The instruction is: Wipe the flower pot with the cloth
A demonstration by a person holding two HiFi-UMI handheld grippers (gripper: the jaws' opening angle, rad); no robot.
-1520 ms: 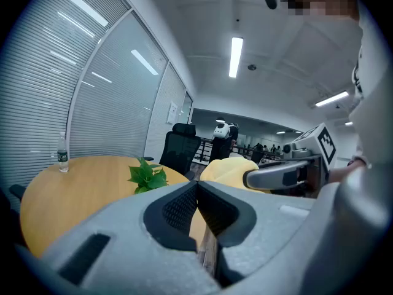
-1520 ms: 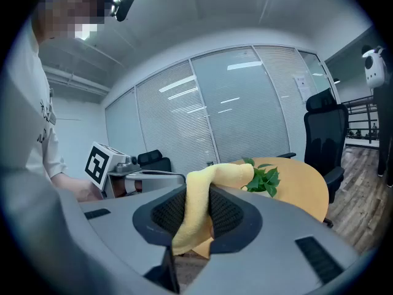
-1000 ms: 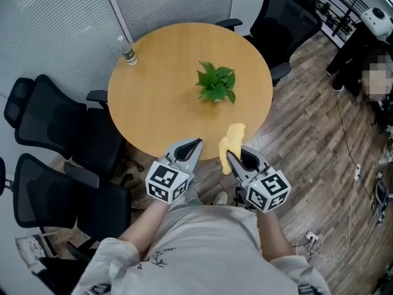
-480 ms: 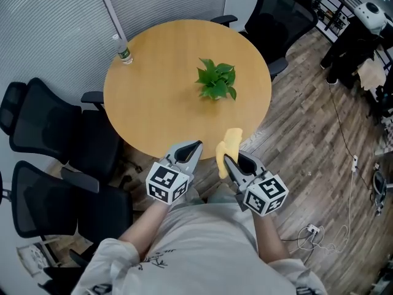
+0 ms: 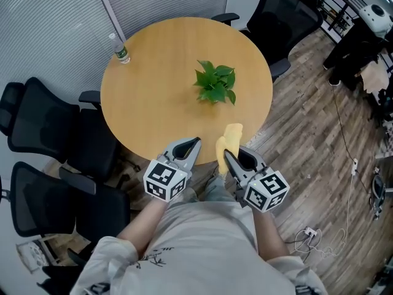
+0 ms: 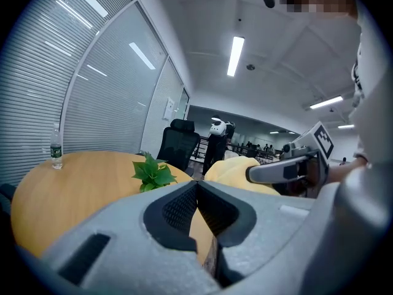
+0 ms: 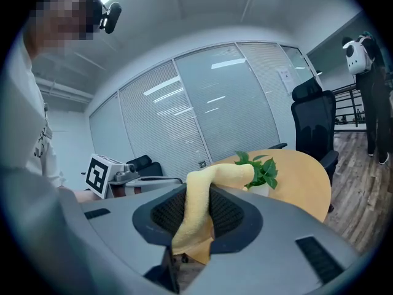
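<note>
At the lower centre of the head view, the right gripper [image 5: 228, 157] is clamped on the cloth [image 5: 229, 139], which is soft and limp with its free end flopping forward. The left gripper [image 5: 195, 144] is closed and empty. The pot [image 7: 261, 189] stands mid-worktop [image 5: 153, 103], well apart, under leaves [image 5: 215, 85]. It is probably light and tippable, so best steadied by its wall. A bottle [image 5: 121, 49] stands at the upper-left rim, and nothing blocks the way.

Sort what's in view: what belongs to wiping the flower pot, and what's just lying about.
For the job: soft yellow cloth, clamped in the right gripper; small white flower pot with a green leafy plant; left gripper, shut and empty.
Lying about: clear plastic water bottle; black office chairs.
</note>
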